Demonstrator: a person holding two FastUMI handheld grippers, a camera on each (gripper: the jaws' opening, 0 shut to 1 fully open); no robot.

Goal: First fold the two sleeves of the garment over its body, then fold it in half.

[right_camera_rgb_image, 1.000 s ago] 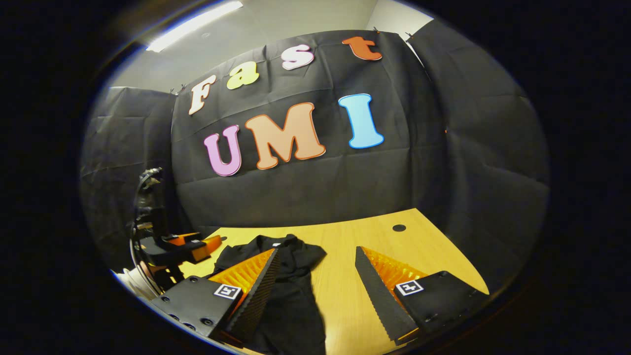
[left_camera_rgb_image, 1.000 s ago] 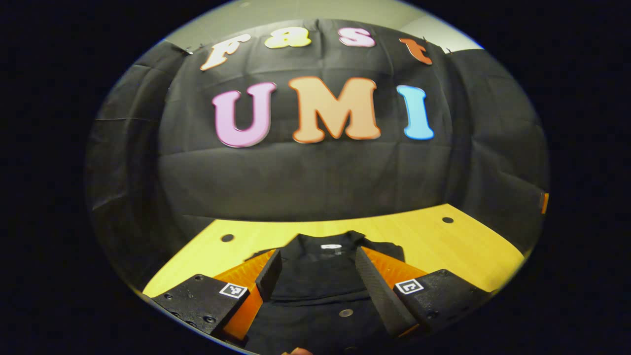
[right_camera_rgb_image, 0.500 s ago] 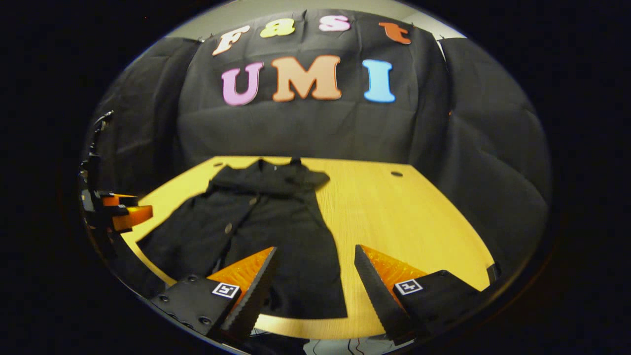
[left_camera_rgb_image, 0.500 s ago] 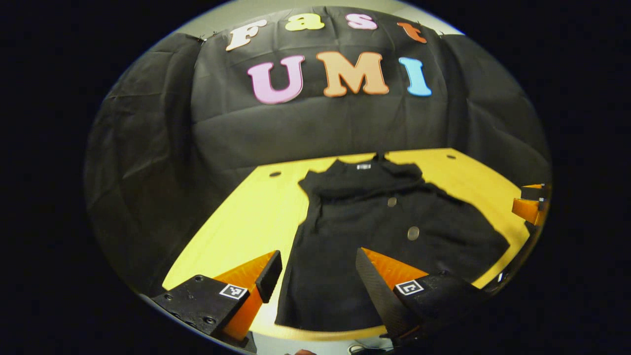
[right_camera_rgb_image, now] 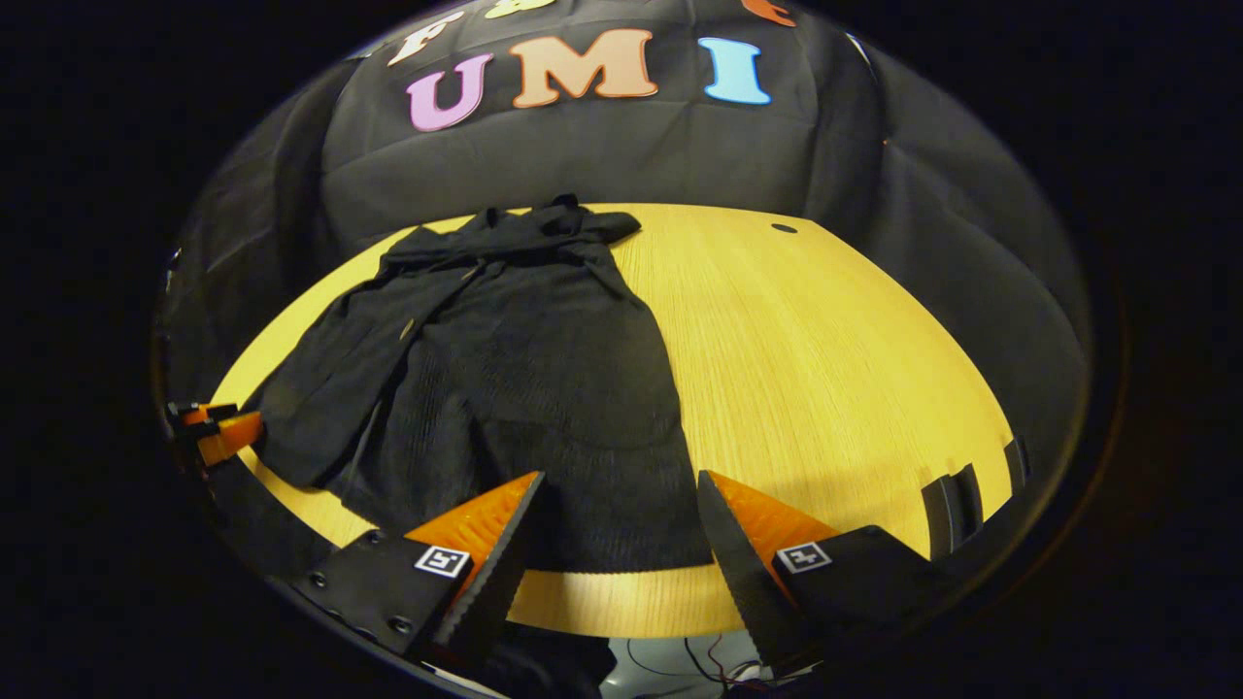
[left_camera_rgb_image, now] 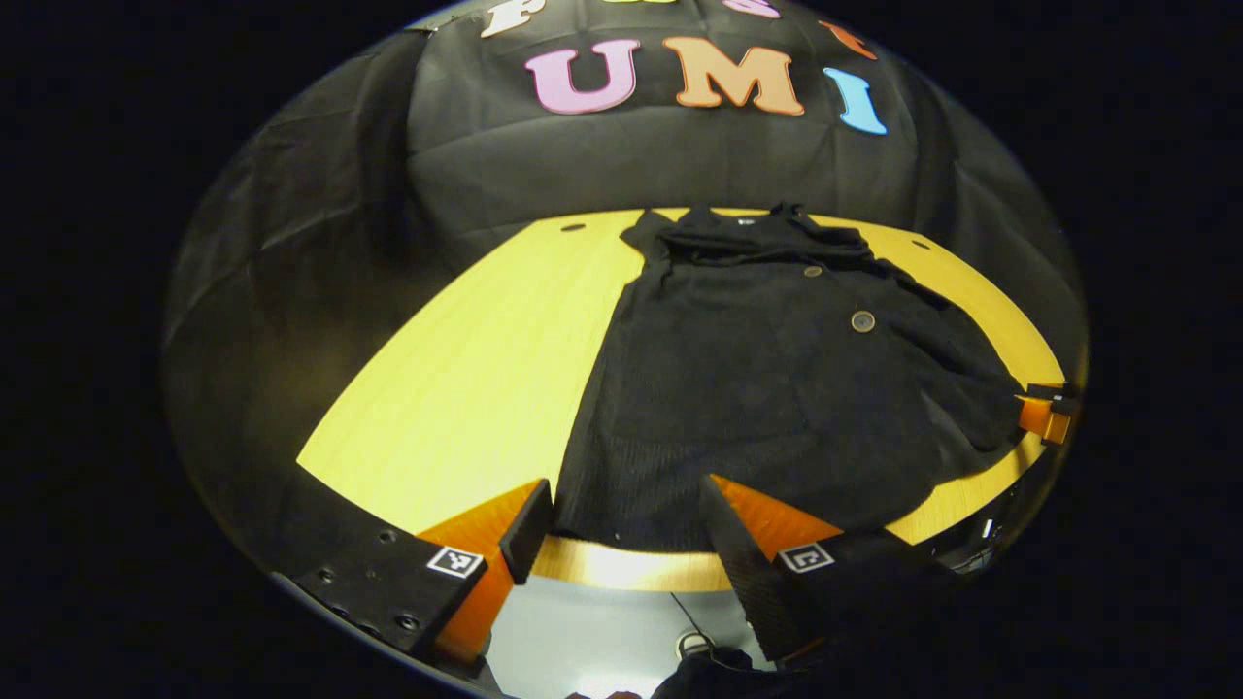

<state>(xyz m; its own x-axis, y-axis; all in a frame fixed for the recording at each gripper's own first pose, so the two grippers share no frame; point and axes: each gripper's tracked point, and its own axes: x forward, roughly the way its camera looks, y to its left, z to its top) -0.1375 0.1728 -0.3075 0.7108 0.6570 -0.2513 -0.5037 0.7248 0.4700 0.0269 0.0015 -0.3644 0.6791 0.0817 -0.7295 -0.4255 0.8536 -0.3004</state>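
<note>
My left claw (left_camera_rgb_image: 621,529) and my right claw (right_camera_rgb_image: 617,524) both hang spread and empty just past the near edge of the surface (left_camera_rgb_image: 466,369), fingers pointing in over the hem.

The garment (left_camera_rgb_image: 777,388) lies flat along the surface, collar at 12 o'clock near the booth's wall, hem at 6 o'clock touching the near rim. I judge the sleeves already folded over the body: no sleeve lies out to either side, and extra layers bunch below the collar. One flap of cloth spreads toward 3 o'clock in the left gripper view, so the outline is not a tidy rectangle. The fold in half is not yet done.

For room: bare wood opens wide at 9 o'clock in the left gripper view and at 3 o'clock in the right gripper view (right_camera_rgb_image: 825,349). The hem sits right on the rim, so I could likely pinch both hem corners from here and carry them toward 12 o'clock. Snagging the loose flap is the likely risk.
</note>
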